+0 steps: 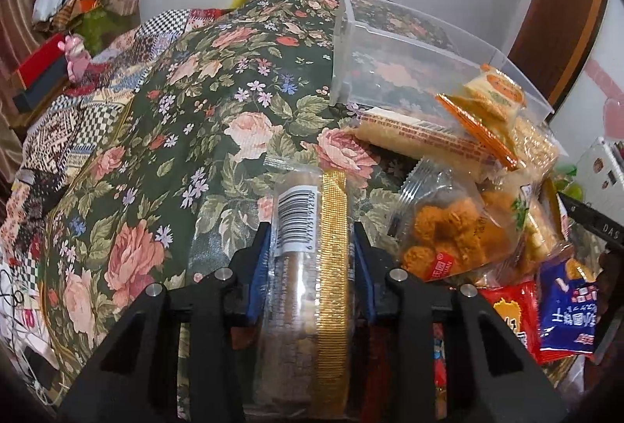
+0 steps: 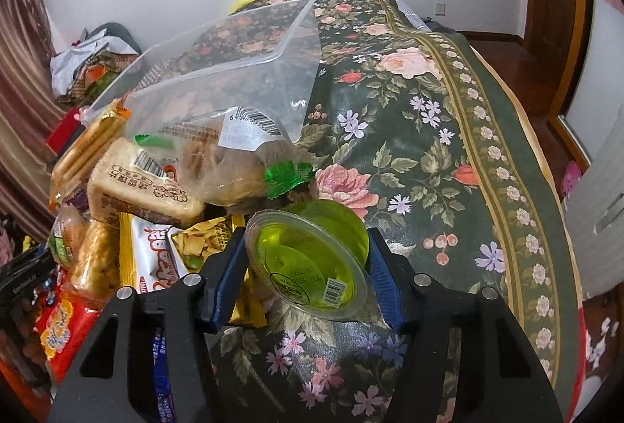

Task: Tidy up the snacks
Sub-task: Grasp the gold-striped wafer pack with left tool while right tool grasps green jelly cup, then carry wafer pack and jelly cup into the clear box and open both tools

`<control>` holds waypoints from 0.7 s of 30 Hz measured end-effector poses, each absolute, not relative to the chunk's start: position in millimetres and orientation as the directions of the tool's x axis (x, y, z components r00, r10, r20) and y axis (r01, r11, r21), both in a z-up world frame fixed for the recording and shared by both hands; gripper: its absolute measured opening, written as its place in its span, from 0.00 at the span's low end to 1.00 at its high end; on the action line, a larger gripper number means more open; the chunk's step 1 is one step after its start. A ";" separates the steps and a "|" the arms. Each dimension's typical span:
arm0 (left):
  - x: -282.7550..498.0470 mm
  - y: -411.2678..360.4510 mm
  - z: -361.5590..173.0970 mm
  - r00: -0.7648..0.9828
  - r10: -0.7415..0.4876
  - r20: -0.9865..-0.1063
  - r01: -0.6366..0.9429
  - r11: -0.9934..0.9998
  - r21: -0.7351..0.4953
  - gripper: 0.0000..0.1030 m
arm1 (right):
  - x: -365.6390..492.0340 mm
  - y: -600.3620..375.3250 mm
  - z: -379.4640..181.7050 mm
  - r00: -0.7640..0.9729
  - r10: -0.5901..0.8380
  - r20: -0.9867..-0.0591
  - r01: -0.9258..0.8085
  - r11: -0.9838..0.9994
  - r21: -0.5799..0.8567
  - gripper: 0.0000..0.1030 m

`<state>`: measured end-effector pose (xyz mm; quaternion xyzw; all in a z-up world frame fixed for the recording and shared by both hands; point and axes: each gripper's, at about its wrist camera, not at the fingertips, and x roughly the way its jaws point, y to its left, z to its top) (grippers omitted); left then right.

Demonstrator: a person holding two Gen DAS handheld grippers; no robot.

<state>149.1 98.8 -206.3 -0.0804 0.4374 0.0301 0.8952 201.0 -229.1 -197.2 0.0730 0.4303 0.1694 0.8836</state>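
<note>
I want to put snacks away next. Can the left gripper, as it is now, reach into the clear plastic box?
Probably yes: the left gripper, shut on a clear wrapped snack, faces bare floral cloth; the clear plastic box stands open ahead to its right, though snack packets crowd its near side.

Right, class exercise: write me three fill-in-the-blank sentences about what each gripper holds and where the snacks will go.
1. The left gripper grips a clear packet with a ____ seam strip.
2. The right gripper holds a jelly cup coloured ____.
3. The clear plastic box stands on a ____-patterned cloth.

Missing words: gold; green; floral
</note>
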 end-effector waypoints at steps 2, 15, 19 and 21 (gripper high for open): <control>147.4 100.4 -203.0 0.619 -0.004 -0.785 -0.133 0.985 -0.110 0.35 | 199.4 -232.4 -194.8 0.576 0.367 -0.730 -0.231 0.930 0.286 0.54; 141.4 94.8 -154.1 0.677 0.044 -0.734 -0.121 0.991 -0.052 0.34 | 192.3 -247.0 -155.7 0.649 0.394 -0.650 -0.250 0.918 0.307 0.54; 143.6 89.2 -128.8 0.715 0.038 -0.698 -0.098 0.994 -0.047 0.34 | 193.2 -243.2 -138.0 0.674 0.407 -0.617 -0.279 0.913 0.298 0.54; 147.0 84.9 -116.1 0.734 0.034 -0.678 -0.084 0.996 -0.042 0.34 | 193.8 -241.0 -131.8 0.683 0.411 -0.604 -0.291 0.911 0.291 0.54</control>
